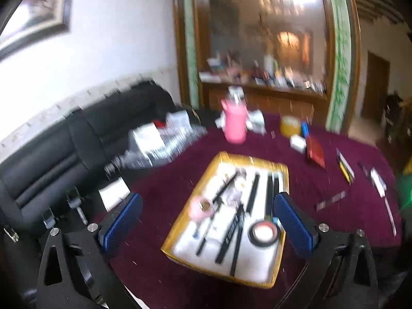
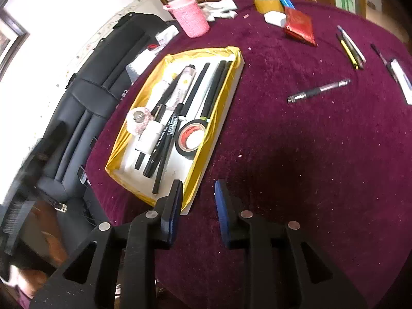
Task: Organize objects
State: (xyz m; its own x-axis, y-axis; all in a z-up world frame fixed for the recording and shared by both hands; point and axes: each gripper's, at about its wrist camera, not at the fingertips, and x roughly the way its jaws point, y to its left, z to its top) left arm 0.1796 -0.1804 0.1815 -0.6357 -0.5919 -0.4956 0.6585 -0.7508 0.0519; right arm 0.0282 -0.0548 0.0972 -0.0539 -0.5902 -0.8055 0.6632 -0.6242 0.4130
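L tongs [image 1: 207, 221] hang above the yellow-lined tray [image 1: 282, 170], jaws spread wide, nothing between them. R tongs [image 2: 197, 200] sit at the tray's near corner, jaws a narrow gap apart, empty too; left finger overlaps the tray rim in view, contact unclear.

Tray already holds black pens, a tape roll [image 2: 191, 139], a pink fluffy thing [image 2: 137, 121] & a white tube. Left to sort, prob.: clear pen [image 2: 319, 91] lying loose on the purple cloth [image 2: 283, 154], ahead & to the right of R tongs, well apart from tray. More pens [image 2: 351, 51] farther out on the same side; red packet [image 2: 300, 25] & pink bottle [image 2: 191, 16] far ahead.

Handling guess for the clear pen: light, stiff, smooth barrel so likely slippery, apt to roll. Best take it mid-barrel at the dark grip section, jaws across the shaft, not along. Cloth is soft, so fingers can press down a bit to get under. R tongs need to widen first.
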